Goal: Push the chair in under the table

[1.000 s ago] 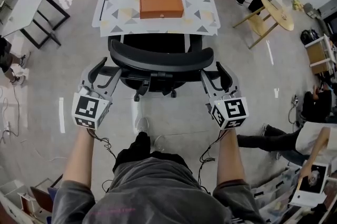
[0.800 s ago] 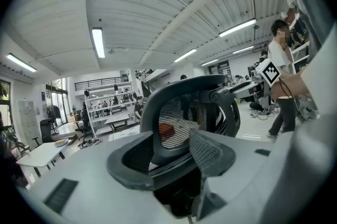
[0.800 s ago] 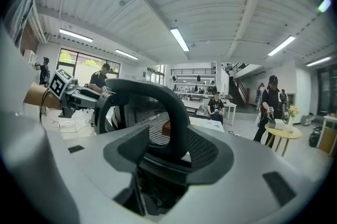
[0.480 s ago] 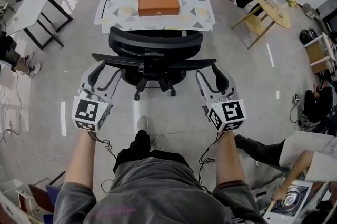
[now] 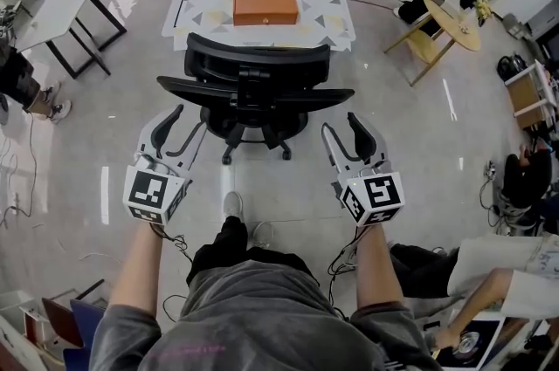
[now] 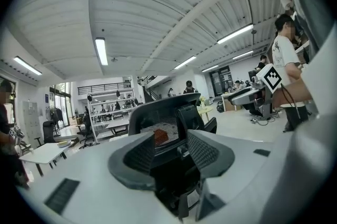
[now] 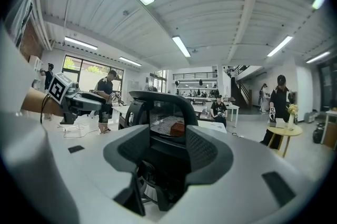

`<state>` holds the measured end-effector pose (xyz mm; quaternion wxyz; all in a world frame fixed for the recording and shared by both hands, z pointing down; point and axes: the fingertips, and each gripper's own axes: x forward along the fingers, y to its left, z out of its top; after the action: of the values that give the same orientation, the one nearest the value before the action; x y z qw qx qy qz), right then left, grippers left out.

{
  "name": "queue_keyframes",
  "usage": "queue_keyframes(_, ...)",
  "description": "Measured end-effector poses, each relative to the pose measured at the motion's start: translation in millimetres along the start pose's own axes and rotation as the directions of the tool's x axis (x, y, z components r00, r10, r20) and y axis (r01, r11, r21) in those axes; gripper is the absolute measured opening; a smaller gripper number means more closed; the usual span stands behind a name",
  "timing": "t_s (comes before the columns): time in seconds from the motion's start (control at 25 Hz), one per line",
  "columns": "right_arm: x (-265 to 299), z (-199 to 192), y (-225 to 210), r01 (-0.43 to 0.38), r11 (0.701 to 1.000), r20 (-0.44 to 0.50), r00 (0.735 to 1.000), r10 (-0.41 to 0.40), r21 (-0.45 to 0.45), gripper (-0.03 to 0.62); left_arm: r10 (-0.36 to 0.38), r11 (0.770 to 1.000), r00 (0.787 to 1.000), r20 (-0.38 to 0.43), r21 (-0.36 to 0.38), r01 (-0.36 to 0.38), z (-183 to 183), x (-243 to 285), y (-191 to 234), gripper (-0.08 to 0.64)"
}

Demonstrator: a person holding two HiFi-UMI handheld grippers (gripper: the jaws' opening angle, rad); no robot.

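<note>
A black mesh office chair [image 5: 256,72] stands at the near edge of the table [image 5: 336,20], which has a triangle-patterned top and an orange box [image 5: 265,7] on it. The backrest hides most of the seat. My left gripper [image 5: 182,123] hangs short of the chair's left side, touching nothing; its jaws are closing a little with nothing between them. My right gripper [image 5: 341,127] is open and empty, short of the chair's right side. In the left gripper view, the chair back [image 6: 163,115] shows beyond the left gripper [image 6: 171,157]. In the right gripper view, it [image 7: 163,107] shows beyond the right gripper [image 7: 168,152].
A white table [image 5: 52,7] stands at the far left and a round wooden table [image 5: 458,16] at the far right, with a person beside it. More people sit low at the right edge. Cables lie on the floor behind the patterned table. My shoes [image 5: 234,208] are between the grippers.
Both grippers, which flanked the chair's backrest a second ago, have drawn back toward me and now hang clear of it. The chair stays at the table's edge.
</note>
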<state>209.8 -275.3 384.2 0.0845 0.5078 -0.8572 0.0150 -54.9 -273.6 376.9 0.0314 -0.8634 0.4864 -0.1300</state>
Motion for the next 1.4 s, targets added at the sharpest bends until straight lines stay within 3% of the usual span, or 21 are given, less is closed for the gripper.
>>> queue_keyframes(0.56,-10.4,2.7,31.2,0.019,1.0,-0.01,1.0,-0.019,0.016,0.222,-0.024,0.999,0.999,0.032,-0.02,0.025,-0.6,-23.6,2.1,0.179)
queue_keyframes(1.08,-7.0,21.5,106.5,0.08,0.997,-0.008,0.997,-0.08,0.003,0.207,-0.13,0.991,0.987,0.099,-0.013,0.132,3.5,-58.3,35.7,0.14)
queue_keyframes(1.4,2.2,28.4,137.1,0.117,0.993,-0.008,0.993,-0.117,0.0,0.179,-0.172,0.984,0.98,0.1,-0.02,0.175,-4.2,-70.5,59.6,0.11)
